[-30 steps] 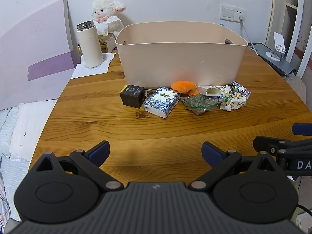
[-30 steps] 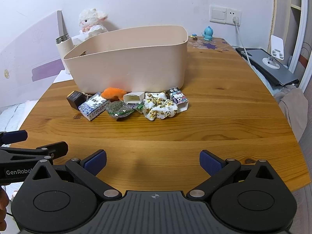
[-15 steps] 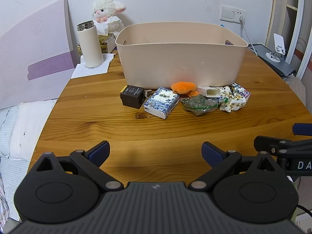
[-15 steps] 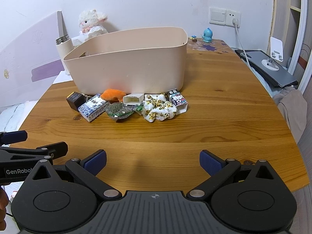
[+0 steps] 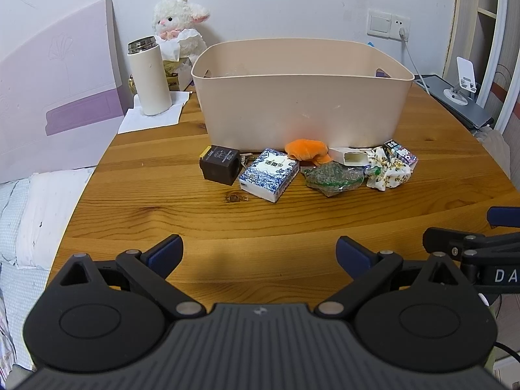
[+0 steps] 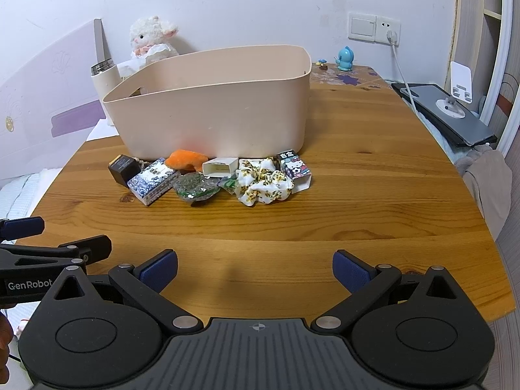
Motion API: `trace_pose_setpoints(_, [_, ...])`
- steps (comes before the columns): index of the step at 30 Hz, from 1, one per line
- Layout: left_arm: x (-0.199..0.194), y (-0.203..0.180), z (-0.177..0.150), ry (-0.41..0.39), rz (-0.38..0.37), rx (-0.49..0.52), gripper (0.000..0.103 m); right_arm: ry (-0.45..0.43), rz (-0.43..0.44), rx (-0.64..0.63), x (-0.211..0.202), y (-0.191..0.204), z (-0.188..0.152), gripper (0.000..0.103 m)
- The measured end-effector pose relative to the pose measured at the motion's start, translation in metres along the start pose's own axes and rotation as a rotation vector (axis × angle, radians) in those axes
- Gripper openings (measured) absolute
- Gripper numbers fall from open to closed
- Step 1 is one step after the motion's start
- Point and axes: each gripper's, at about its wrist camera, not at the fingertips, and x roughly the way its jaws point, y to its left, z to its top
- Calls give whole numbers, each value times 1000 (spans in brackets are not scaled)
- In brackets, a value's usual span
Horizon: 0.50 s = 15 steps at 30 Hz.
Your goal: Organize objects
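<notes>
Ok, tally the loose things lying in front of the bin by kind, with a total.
Boxes and packs: 4: black box, tissue pack, white carton, cartoon box
Soft items: 2: orange plush, scrunchie
Green packets: 1
Total: 7

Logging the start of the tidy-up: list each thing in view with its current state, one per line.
left gripper: open, holding nothing
right gripper: open, holding nothing
beige bin: upright on the table, contents hidden
white flask: upright, lid on
small white box: on its side, open end showing
tissue pack: lying flat
black box: closed
plug: in the wall socket
</notes>
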Motion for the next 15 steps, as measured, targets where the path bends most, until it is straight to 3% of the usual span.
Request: trace_pose_setpoints(15, [5,-5,5,-22,0,26,101,-3,-11,0,7,1,7,103])
